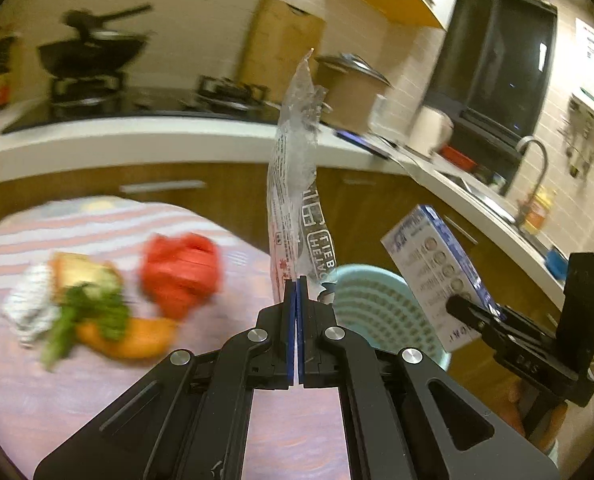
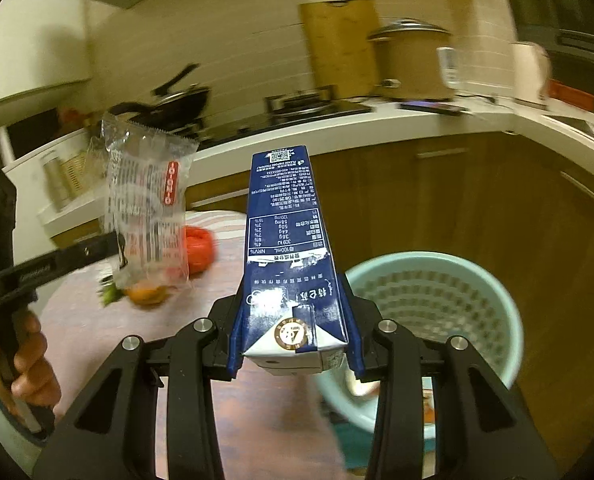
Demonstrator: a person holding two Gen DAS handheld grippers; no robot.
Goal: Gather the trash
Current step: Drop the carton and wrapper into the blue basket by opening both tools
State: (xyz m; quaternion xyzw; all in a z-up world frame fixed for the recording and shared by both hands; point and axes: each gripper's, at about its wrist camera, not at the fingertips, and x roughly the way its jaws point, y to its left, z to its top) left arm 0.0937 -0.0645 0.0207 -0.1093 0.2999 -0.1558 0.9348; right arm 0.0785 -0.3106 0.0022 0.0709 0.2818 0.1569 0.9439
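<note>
Kitchen, dim warm light; white counter with a black wok on the stove and brown cabinets behind; both views motion-blurred. In front stands a round desk (image 1: 25, 380) with a pink-and-white striped cloth.

Left to right on the desk: a crumpled white-and-grey wad (image 1: 27, 306), a heap of yellow, green and orange food scraps (image 1: 97, 312), and a crumpled red plastic bag (image 1: 181, 274). None of these is collected yet.

Left gripper (image 1: 297, 284): jaws pressed together on the bottom edge of a clear printed plastic snack wrapper (image 1: 297, 168), which stands up from them, clear of the desk.

Pale-green perforated plastic waste basket (image 2: 437, 320): on the floor just beside the desk edge. Something light lies at its bottom; cannot identify it.

Right gripper (image 2: 293, 280): jaws clamped on both sides of a dark-blue and white rectangular drink carton (image 2: 289, 232), held in the air near the basket rim, not yet over the opening.

Judgement: two items lifted, neither dropped. Remaining: release both into the basket, then fetch the wad, bag and scraps. Task looks less than half done.
</note>
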